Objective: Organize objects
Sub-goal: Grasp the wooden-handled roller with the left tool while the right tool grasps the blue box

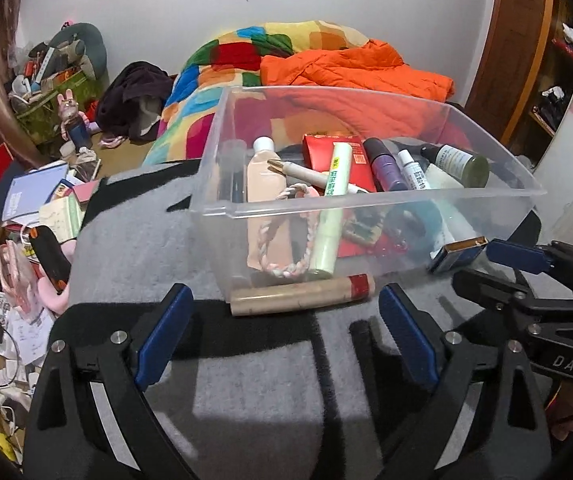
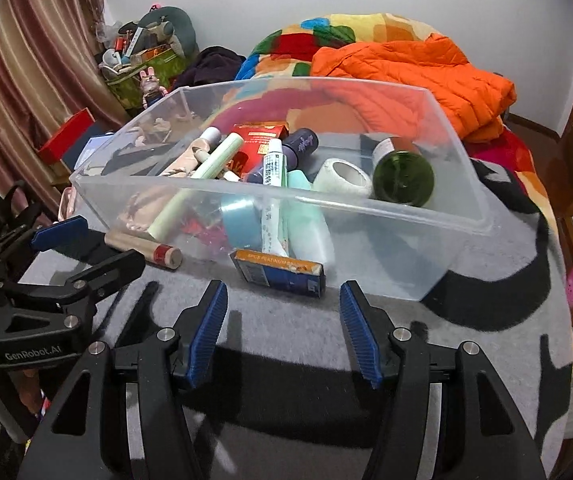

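Just ahead of the open, empty left gripper point(image 1: 284, 322) lies the tan tube point(image 1: 302, 294).

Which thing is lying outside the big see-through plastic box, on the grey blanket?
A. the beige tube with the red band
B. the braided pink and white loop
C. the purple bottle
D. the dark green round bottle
A: the beige tube with the red band lies on the grey blanket against the clear plastic box, while the other three sit inside.

The bin point(image 1: 222, 210) sits on the table point(image 1: 246, 380), bottles and tubes inside. Before it lie a tube point(image 1: 302, 294) to the left and a small box point(image 2: 278, 272) to the right; the bed point(image 1: 318, 56) lies behind it.
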Motion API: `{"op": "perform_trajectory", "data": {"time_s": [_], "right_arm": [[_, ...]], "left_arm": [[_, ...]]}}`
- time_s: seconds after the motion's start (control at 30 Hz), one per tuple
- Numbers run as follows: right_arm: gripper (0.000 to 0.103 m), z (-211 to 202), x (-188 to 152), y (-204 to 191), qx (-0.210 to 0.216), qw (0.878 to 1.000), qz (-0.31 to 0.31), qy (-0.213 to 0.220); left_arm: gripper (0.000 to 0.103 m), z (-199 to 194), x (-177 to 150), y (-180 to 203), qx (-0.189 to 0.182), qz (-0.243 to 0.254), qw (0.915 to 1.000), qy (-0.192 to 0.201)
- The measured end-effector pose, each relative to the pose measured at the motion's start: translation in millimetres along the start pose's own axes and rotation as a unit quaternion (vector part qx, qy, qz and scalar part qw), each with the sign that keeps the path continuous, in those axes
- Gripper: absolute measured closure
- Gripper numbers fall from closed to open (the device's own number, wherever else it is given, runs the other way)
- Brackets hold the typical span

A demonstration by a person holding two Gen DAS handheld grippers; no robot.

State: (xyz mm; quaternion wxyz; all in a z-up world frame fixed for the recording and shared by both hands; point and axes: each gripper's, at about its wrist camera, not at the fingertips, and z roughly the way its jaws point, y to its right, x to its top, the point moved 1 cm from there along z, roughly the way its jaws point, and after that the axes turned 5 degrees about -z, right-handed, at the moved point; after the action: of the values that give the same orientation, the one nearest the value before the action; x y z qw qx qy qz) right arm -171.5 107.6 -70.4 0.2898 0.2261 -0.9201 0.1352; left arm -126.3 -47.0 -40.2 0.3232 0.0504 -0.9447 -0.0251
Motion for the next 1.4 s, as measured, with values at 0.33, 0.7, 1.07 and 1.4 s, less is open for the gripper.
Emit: {"op": "perform_trajectory", "data": {"time_s": [0.33,0.7,1.07,1.4], "right_arm": [[0.050,0,-5,-11,0.061,0.998,-0.018,-0.001],[0.050,-14,-9,-21,0.032,0.996,-0.087,0.004],[0.062,15,-2,-21,0.036,0.991,-0.126,-0.043],[0.076,-1,-17,-11,0.063,0.992,-0.107,-0.039]], "left_arm": [[0.031,4,-6,3,-0.053,0.003,0.9983,-0.022],[0.042,-20,-10,7,-0.066,0.050,0.9966,-0.004],[0.043,7,-2,17,-0.094,0.067,0.9923,-0.045],[0.070,-21,-27,19,-0.151,0.067,0.9841,-0.065]]}}
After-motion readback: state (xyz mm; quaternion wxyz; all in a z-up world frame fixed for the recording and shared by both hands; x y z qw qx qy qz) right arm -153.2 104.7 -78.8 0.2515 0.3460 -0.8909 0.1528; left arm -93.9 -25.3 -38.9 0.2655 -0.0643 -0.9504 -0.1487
